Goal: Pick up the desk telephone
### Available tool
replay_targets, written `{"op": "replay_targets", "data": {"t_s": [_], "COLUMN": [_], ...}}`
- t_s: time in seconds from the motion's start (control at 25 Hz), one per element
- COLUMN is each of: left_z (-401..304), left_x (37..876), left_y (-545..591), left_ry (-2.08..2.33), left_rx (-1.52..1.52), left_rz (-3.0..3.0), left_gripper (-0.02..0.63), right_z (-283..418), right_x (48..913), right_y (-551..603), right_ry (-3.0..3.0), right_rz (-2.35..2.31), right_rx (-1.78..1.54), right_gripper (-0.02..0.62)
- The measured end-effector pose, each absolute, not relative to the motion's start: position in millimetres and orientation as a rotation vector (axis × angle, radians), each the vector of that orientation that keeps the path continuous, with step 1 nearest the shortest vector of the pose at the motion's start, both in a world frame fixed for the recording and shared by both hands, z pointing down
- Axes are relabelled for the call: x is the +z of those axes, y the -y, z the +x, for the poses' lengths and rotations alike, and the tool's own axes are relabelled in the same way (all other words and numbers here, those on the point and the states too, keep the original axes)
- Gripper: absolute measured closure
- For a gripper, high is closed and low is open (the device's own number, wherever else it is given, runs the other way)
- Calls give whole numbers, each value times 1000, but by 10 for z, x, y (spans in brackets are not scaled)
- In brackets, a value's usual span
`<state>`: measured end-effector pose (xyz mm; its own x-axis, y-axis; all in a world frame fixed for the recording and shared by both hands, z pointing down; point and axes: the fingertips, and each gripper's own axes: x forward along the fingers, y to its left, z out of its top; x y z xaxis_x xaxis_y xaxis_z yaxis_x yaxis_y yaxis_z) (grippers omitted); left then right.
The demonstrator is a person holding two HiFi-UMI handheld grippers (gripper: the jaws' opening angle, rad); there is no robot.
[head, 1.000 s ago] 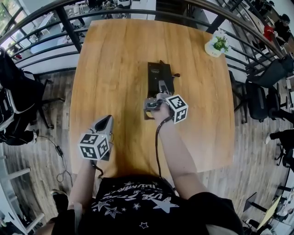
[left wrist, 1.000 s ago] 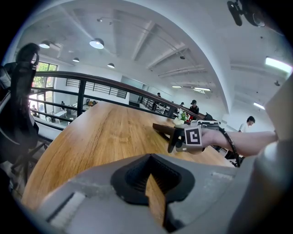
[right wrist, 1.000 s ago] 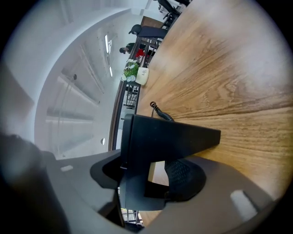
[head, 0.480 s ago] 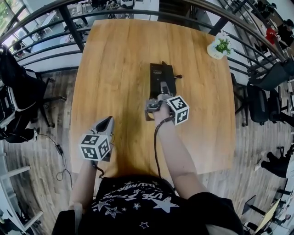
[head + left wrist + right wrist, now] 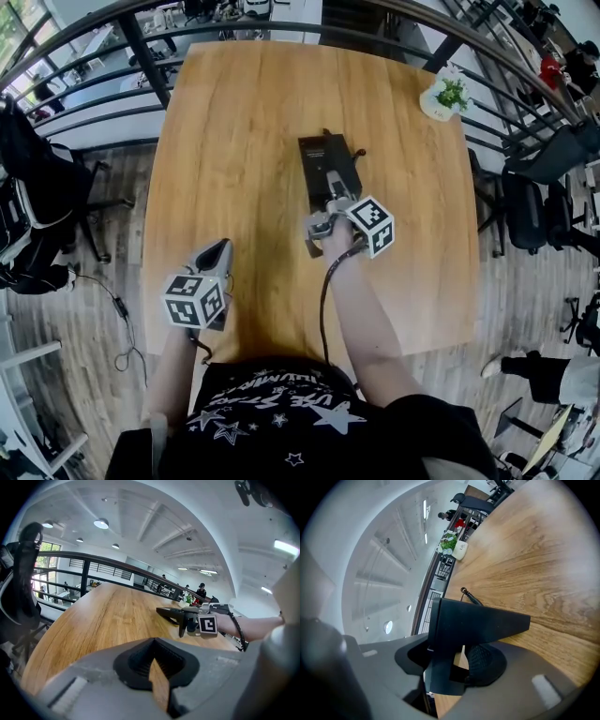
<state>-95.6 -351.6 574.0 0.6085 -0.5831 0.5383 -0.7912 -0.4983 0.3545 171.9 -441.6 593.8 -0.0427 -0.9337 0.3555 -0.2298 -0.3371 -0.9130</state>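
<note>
The black desk telephone [image 5: 325, 157] lies near the middle of the wooden table [image 5: 234, 122], its coiled cord [image 5: 471, 597] at its far side. My right gripper [image 5: 330, 194] is at the phone's near end. Its jaws are closing, with the phone's wedge-shaped body [image 5: 478, 620] between them and touching the ribbed pad [image 5: 487, 663]. The phone [image 5: 174, 613] and that gripper [image 5: 188, 623] also show in the left gripper view. My left gripper [image 5: 218, 247] hovers over the table's near left part, shut [image 5: 153, 663] with nothing in it.
A small potted plant [image 5: 442, 94] in a white pot stands at the table's far right corner. A dark metal railing [image 5: 141, 56] curves round the far side. Office chairs [image 5: 37, 197] stand left of the table, and more [image 5: 534, 202] to its right.
My right gripper has rolled and shifted slightly right at the phone's near end, and the phone now sits slightly turned. The left gripper has stayed where it was.
</note>
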Motion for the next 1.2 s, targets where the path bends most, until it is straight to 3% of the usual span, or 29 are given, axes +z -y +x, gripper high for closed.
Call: {"op": "replay_targets", "data": {"t_s": [1.2], "left_z": [-551], "left_x": [5251], "left_y": [2890], "left_ry": [1037], "left_rx": [420], "left_rz": [2342], "left_gripper": [604], "right_z": [1891], "right_x": [5028], "right_y": [3217], "right_ry": [-1463], "right_rz": [-1387], "right_rx": [-1315], "right_gripper": [407]}}
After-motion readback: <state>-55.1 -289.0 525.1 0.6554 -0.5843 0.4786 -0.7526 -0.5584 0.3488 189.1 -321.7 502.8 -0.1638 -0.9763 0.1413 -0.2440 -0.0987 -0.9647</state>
